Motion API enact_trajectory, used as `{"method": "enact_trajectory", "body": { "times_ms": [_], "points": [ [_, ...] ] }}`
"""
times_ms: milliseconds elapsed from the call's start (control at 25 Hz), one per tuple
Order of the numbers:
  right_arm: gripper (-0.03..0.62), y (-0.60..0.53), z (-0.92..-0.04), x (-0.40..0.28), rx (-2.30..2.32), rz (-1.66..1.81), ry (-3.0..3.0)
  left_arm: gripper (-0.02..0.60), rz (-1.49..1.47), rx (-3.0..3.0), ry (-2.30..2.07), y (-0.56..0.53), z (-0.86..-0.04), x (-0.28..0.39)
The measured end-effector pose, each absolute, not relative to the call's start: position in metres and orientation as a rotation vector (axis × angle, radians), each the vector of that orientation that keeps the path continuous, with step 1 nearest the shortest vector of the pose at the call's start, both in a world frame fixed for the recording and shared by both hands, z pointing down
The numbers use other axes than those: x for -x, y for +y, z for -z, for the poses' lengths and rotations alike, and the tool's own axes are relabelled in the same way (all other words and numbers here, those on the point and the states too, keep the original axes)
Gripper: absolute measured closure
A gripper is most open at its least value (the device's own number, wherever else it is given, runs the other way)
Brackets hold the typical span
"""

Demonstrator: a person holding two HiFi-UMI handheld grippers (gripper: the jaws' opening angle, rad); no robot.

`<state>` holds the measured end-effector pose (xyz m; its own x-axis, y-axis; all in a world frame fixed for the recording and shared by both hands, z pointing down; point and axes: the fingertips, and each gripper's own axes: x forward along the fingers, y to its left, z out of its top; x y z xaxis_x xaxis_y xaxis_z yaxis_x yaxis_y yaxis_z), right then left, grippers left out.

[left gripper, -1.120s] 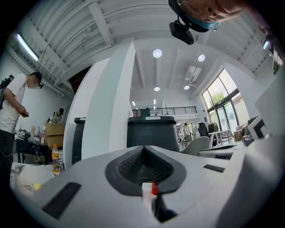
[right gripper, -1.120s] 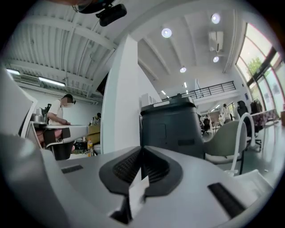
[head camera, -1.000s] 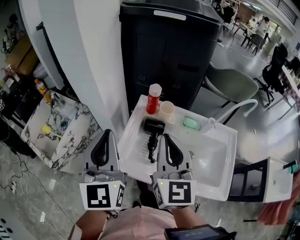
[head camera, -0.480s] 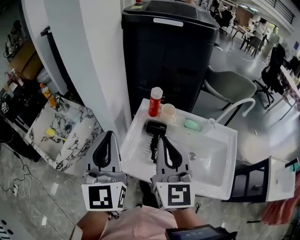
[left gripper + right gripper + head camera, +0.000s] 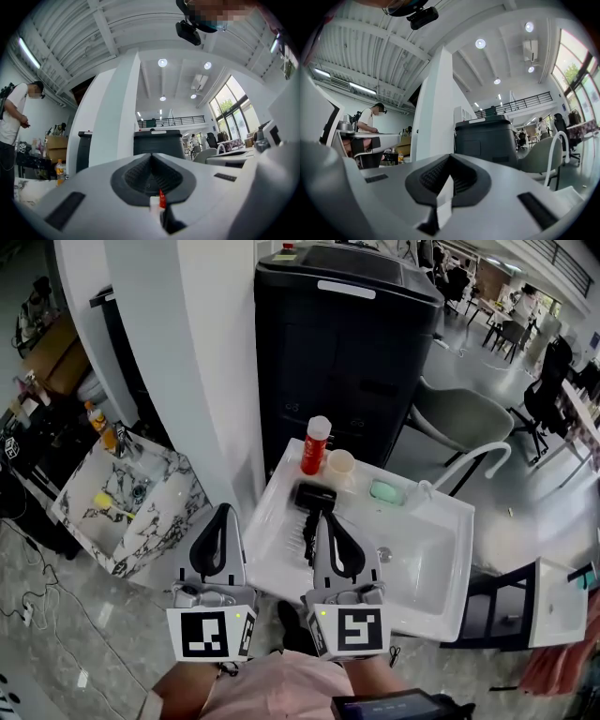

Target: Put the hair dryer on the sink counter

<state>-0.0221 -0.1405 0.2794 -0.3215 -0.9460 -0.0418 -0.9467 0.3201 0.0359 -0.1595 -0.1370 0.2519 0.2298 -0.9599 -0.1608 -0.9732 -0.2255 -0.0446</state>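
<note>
The black hair dryer [image 5: 313,497] lies on the white sink counter [image 5: 267,549], its handle pointing toward me. My right gripper [image 5: 327,521] is shut and empty, hovering just right of the handle and hiding part of it. Off the counter's left edge my left gripper [image 5: 223,517] is also shut, with nothing in it. In the left gripper view the left gripper [image 5: 151,157] shows closed jaws aimed at the black cabinet [image 5: 157,143]. The right gripper [image 5: 449,160] looks the same in its own view.
A red bottle [image 5: 315,446], a cup [image 5: 340,465] and a green soap [image 5: 384,491] stand along the counter's back. The basin [image 5: 422,559] and white faucet [image 5: 469,460] are to the right. A white pillar [image 5: 216,362] and a marble sink [image 5: 122,512] lie left.
Both grippers have shifted only slightly and stay shut. The hair dryer lies in the same spot on the counter.
</note>
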Motion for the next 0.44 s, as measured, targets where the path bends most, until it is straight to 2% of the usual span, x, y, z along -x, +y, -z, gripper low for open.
{"method": "enact_trajectory", "body": {
  "times_ms": [440],
  "points": [
    [0.597,-0.1433,-0.2832,0.0216,1.820,-0.094,2.546,0.572,-0.136,2.355,1.865,-0.1380,-0.2590,0.1564]
  ]
}}
